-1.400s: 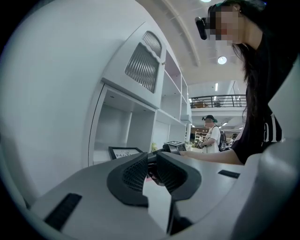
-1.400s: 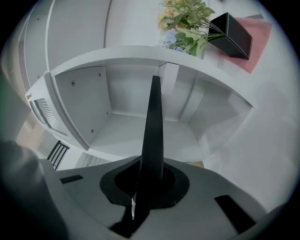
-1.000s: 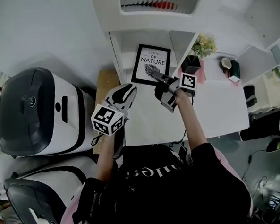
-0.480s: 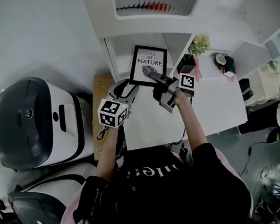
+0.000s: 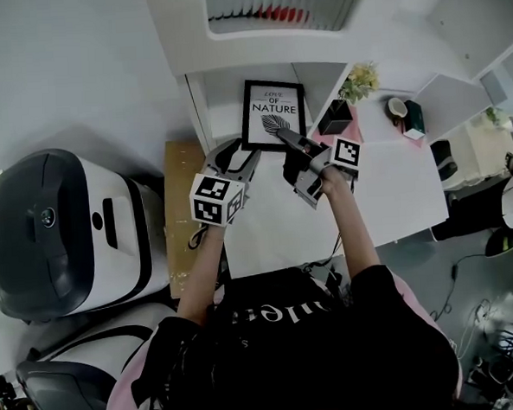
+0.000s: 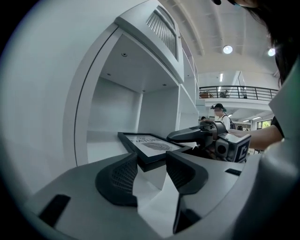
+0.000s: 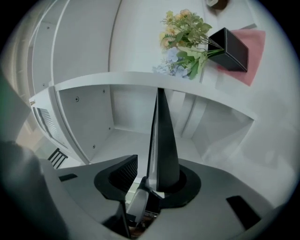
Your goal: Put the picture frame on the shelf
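Note:
The black picture frame [image 5: 273, 115] with a leaf print stands tilted in the mouth of the white shelf's [image 5: 200, 104] lower compartment. My right gripper [image 5: 285, 140] is shut on its lower right edge. In the right gripper view the frame [image 7: 161, 140] shows edge-on, clamped in the right gripper [image 7: 150, 171]. My left gripper [image 5: 238, 155] is at the frame's lower left corner. Its jaws are opening, and in the left gripper view the frame's [image 6: 152, 147] near corner hangs just beyond the left gripper [image 6: 151, 165], untouched by the pads.
A plant in a black pot [image 5: 353, 90] on a pink mat stands right of the shelf compartment, with a cup [image 5: 398, 107] farther right on the white desk [image 5: 394, 183]. A large white and black machine [image 5: 58, 225] and a wooden board [image 5: 180, 209] sit at the left.
My left gripper has risen toward the frame's lower left corner and its jaws have spread apart. The right gripper keeps its hold on the frame, which sits slightly deeper toward the shelf.

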Motion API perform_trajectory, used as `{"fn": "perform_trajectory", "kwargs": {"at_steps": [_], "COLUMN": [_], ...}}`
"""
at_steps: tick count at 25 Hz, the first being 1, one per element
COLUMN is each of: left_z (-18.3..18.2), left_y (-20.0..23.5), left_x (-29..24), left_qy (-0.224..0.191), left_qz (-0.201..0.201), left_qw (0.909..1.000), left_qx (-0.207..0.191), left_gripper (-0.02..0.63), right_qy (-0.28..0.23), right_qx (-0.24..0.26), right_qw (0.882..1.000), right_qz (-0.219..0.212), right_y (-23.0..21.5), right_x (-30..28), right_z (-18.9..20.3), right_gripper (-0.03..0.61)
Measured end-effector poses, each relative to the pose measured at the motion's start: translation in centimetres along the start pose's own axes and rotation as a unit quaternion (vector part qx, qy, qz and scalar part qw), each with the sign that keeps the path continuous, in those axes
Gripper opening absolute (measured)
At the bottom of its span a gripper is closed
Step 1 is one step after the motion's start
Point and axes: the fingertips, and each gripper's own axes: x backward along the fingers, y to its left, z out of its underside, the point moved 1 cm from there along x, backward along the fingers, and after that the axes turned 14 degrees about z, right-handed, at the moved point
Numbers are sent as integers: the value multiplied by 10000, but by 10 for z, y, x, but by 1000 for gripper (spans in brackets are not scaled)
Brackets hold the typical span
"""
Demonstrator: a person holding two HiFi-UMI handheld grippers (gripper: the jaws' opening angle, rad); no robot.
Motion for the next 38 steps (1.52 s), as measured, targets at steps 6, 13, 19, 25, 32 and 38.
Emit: {"fn": "perform_trajectory", "kwargs": {"at_steps": [6, 13, 19, 25, 32, 38], "left_z": [-1, -6, -6, 0, 5, 1], "left_y": [-2, 6, 8, -2, -27, -60], "left_x": [-16, -34, -37, -26, 7, 39], "left_qy": [-62, 61, 65, 243, 41, -224], "left_qz": [117, 68, 45, 74, 91, 175], "left_qw": [9999, 9998, 9997, 9994, 9988, 9977], "left_qx": [87, 199, 218, 247, 488, 621], "left_gripper": [199, 199, 199, 199, 199, 199], "right_qy": [-205, -192, -140, -172, -323, -355], "right_qx": [50, 72, 545, 1313, 2163, 2689], "right_qw": [9997, 9997, 9978, 9903, 9749, 9611], "right_qz": [137, 123, 338, 425, 419, 518], "right_y": [-10, -18, -22, -11, 9, 15], "right_x": [17, 33, 41, 50, 67, 84], "right_z": [-9, -3, 10, 25, 40, 55], "right_gripper": [140, 140, 140, 138, 138, 138]}}
